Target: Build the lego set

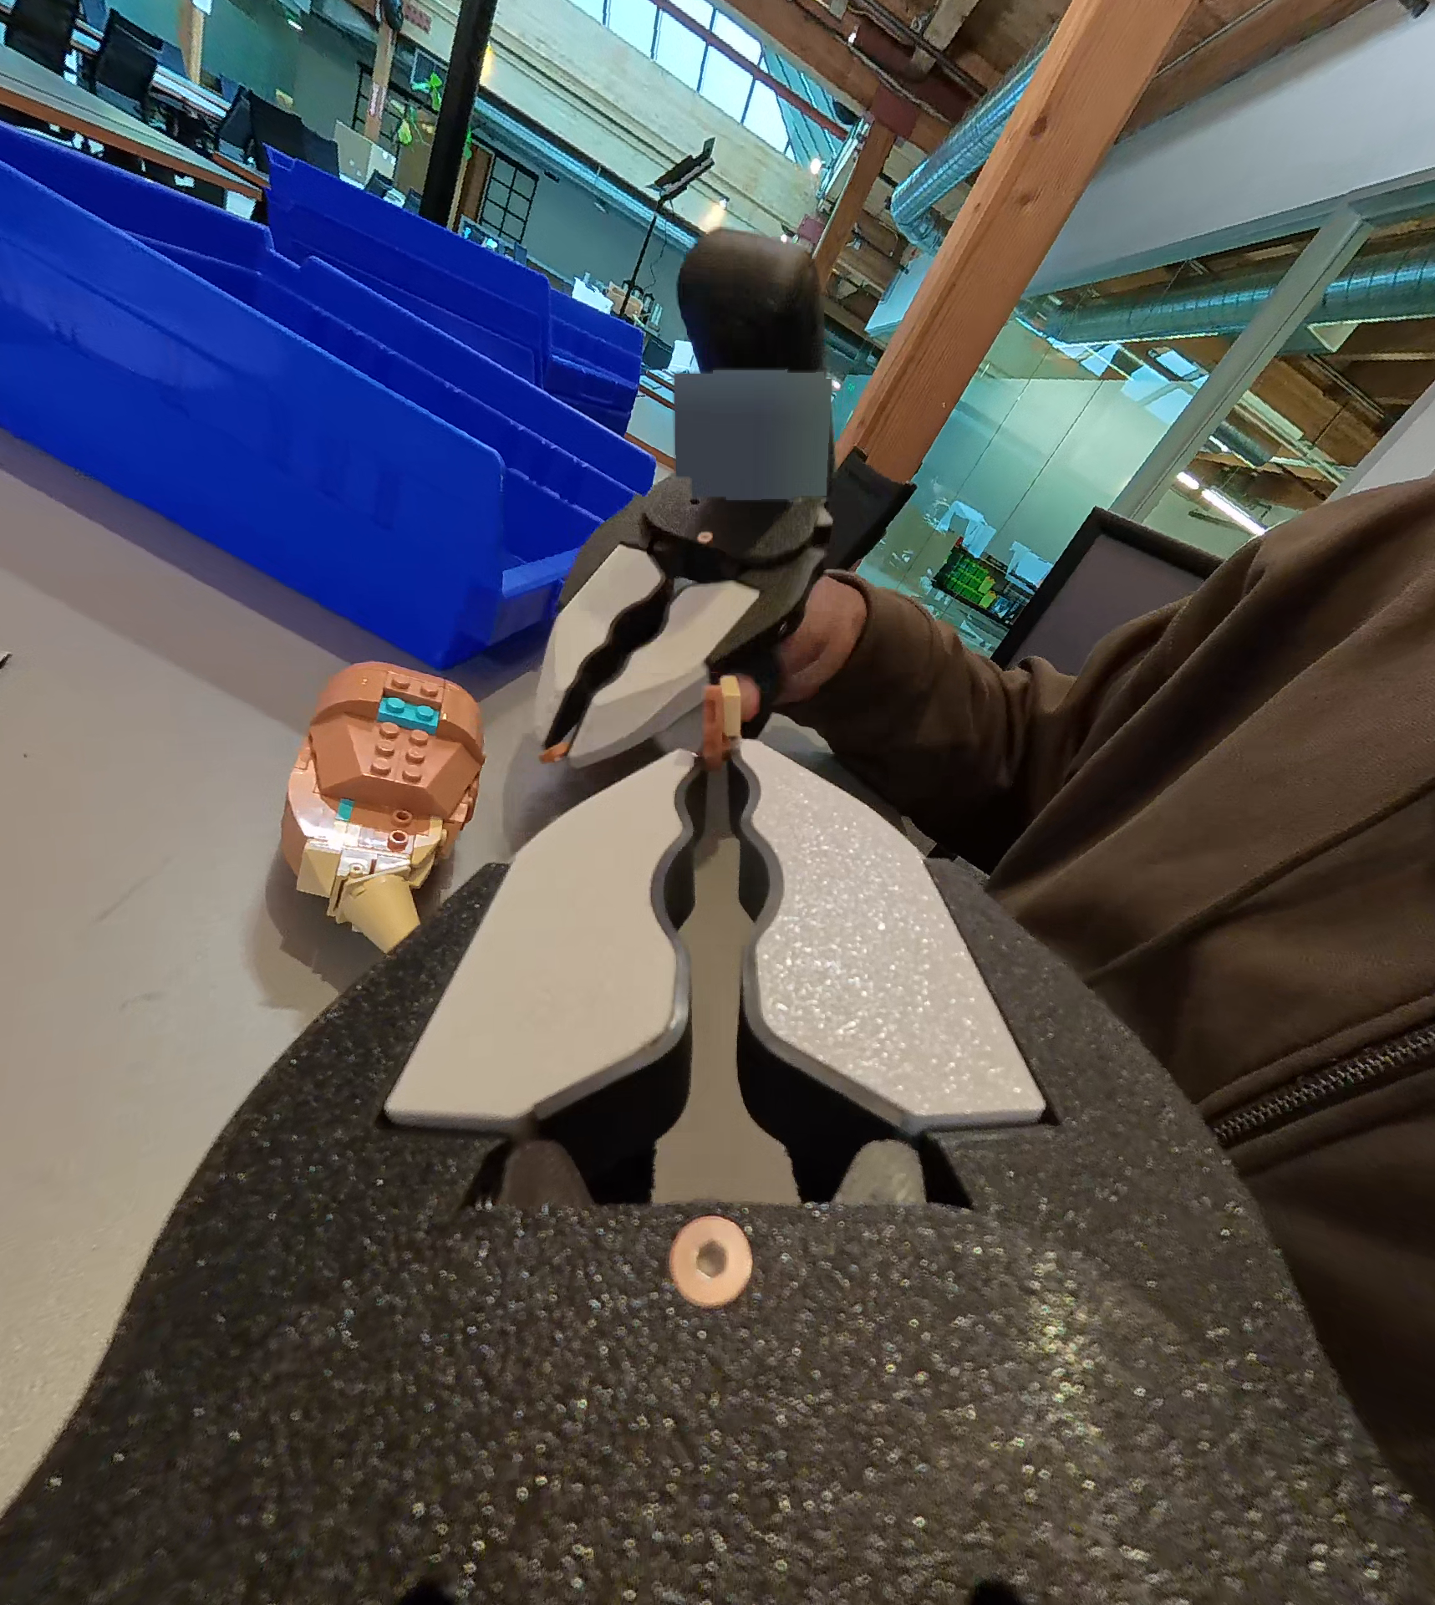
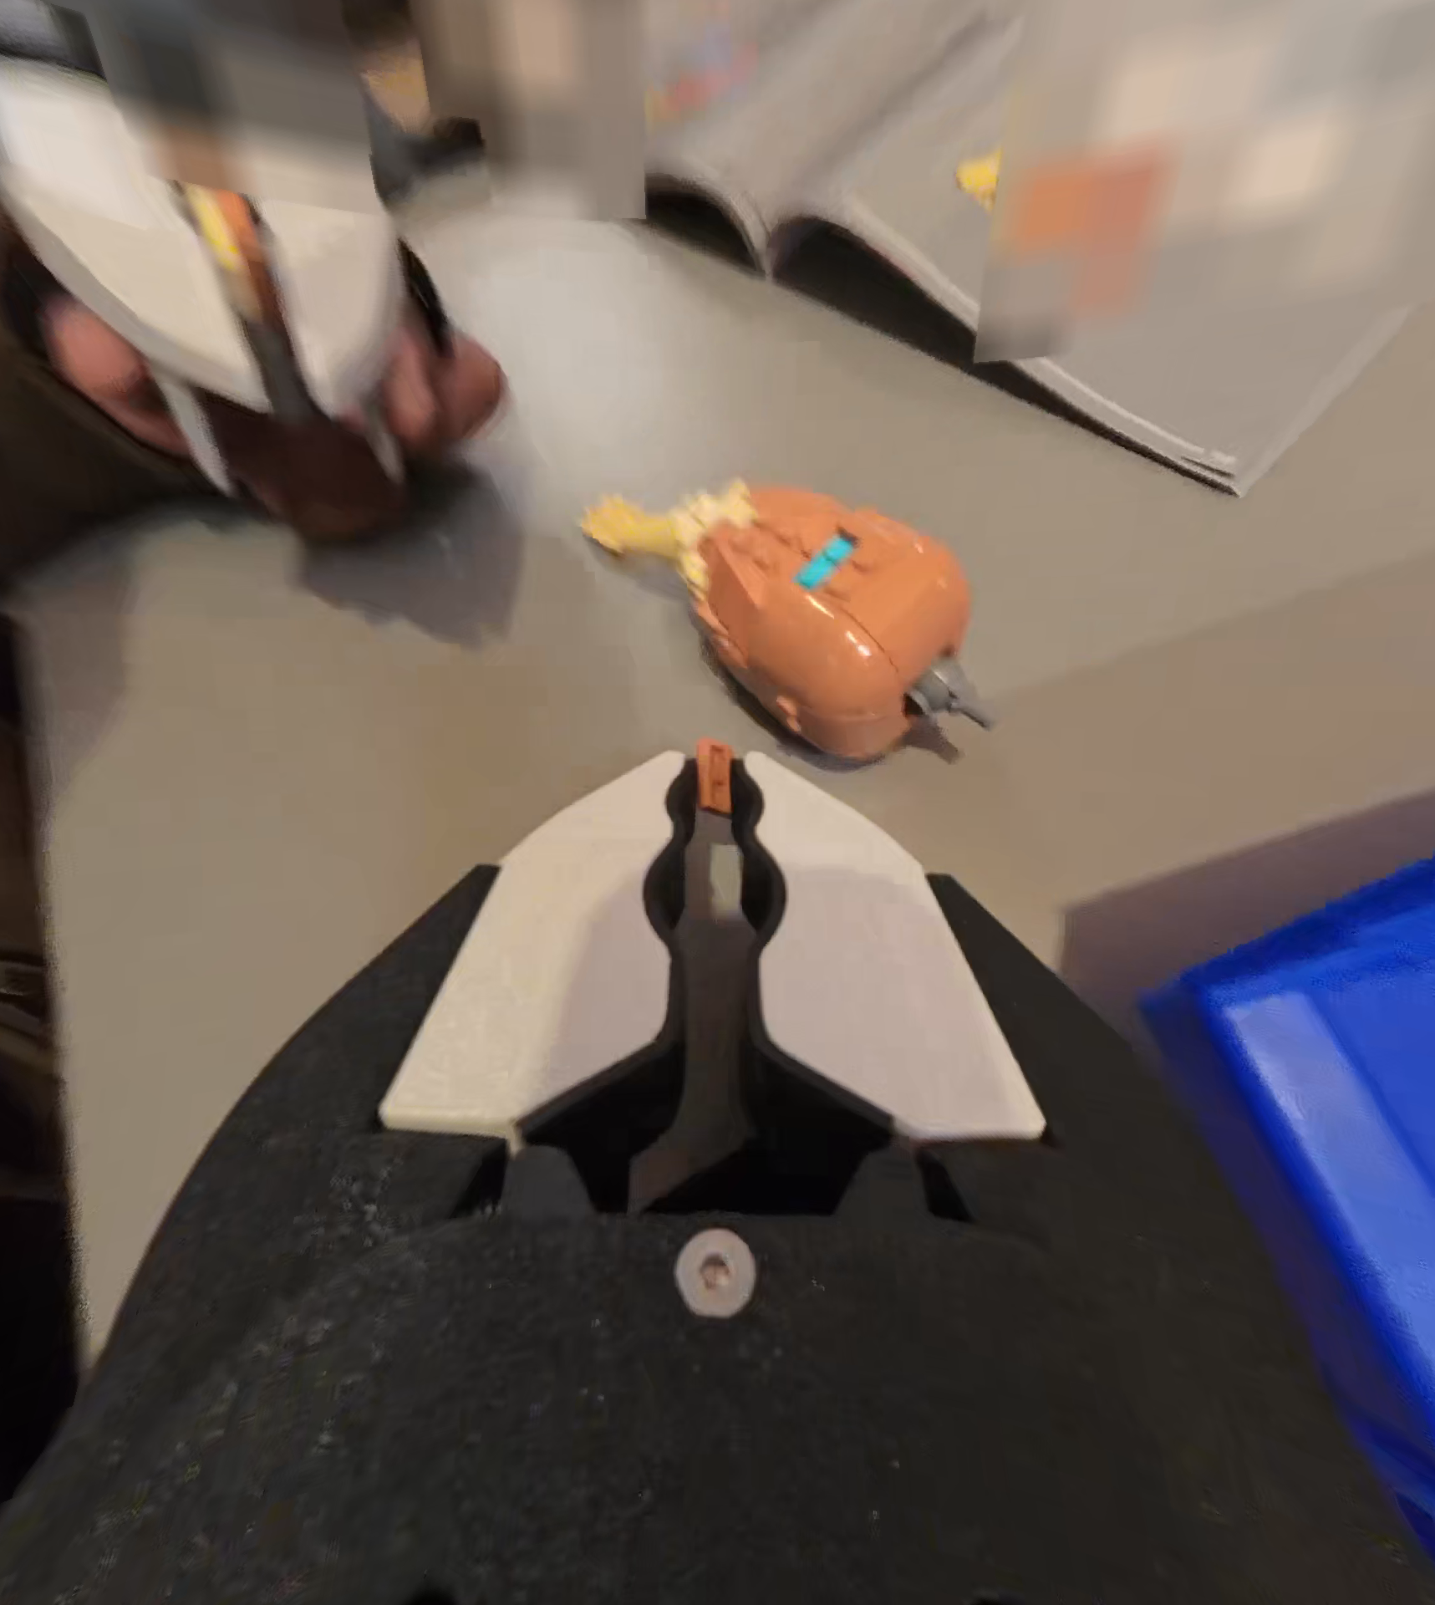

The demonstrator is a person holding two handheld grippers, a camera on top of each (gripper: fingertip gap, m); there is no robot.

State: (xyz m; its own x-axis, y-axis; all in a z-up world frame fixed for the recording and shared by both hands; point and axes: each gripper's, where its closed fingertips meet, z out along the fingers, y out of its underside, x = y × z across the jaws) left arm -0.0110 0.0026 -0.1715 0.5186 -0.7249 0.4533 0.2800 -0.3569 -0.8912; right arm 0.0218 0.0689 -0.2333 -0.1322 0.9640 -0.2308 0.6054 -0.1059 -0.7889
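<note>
A brown and tan lego model (image 1: 379,786) with a teal piece on top lies on the grey table; it also shows in the right wrist view (image 2: 818,621). My left gripper (image 1: 715,757) is shut on a small brown and tan lego piece (image 1: 722,716), held above the table near the person's body. My right gripper (image 2: 714,764) is shut on a small brown lego piece (image 2: 712,777) and hovers just short of the model. The right gripper also shows in the left wrist view (image 1: 562,751), close to the left one. The left gripper shows blurred in the right wrist view (image 2: 249,260).
Blue plastic bins (image 1: 262,417) stand along the far side of the table, and one bin (image 2: 1373,1086) sits at the right gripper's right. An open instruction booklet (image 2: 1044,287) lies beyond the model. The person's brown sleeve (image 1: 1217,825) fills the right of the left wrist view. Across from one pair of fingers to the other is roughly 10 cm.
</note>
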